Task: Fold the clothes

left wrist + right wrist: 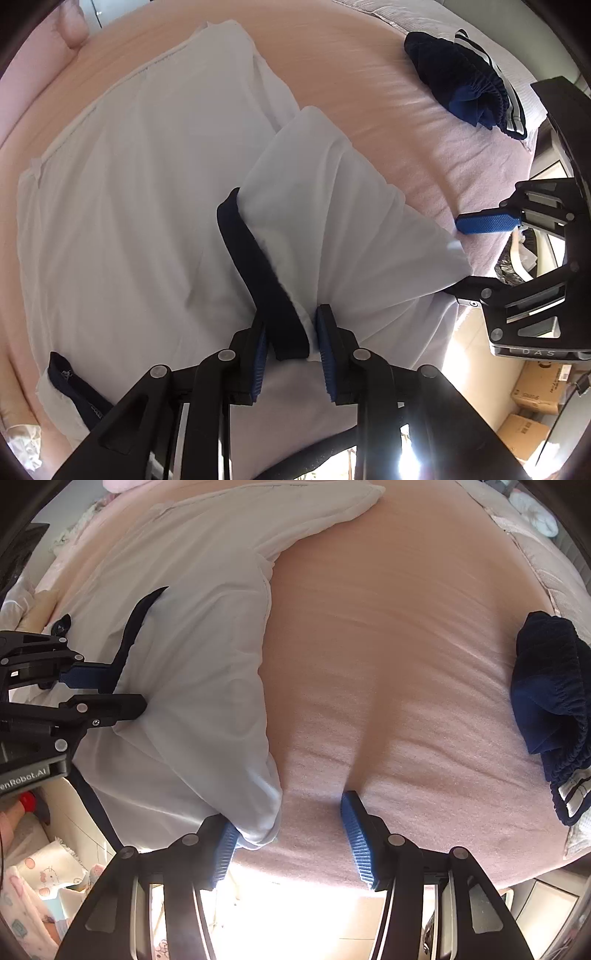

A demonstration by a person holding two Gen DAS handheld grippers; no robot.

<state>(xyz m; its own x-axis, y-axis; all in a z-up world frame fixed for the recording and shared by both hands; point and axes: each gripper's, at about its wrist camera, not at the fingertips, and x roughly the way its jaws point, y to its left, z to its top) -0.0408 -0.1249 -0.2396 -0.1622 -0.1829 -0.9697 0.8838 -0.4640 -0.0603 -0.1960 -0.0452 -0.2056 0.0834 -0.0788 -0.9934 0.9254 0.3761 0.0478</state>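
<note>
Left wrist view: left gripper was clamped on the navy collar band of the white shirt, spread on the pink bed sheet. Right gripper had its fingers apart (shirt corner touching the left pad). Navy shorts lay bunched at 1 o'clock, well apart from the shirt.

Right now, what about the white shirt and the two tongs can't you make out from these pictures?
- White shirt: near hem, left wrist view, hidden behind the left tongs.
- Right tongs: whether they pinch the sleeve, right wrist view, cloth covers one pad.
- Navy shorts: cut by the right edge, right wrist view.
</note>
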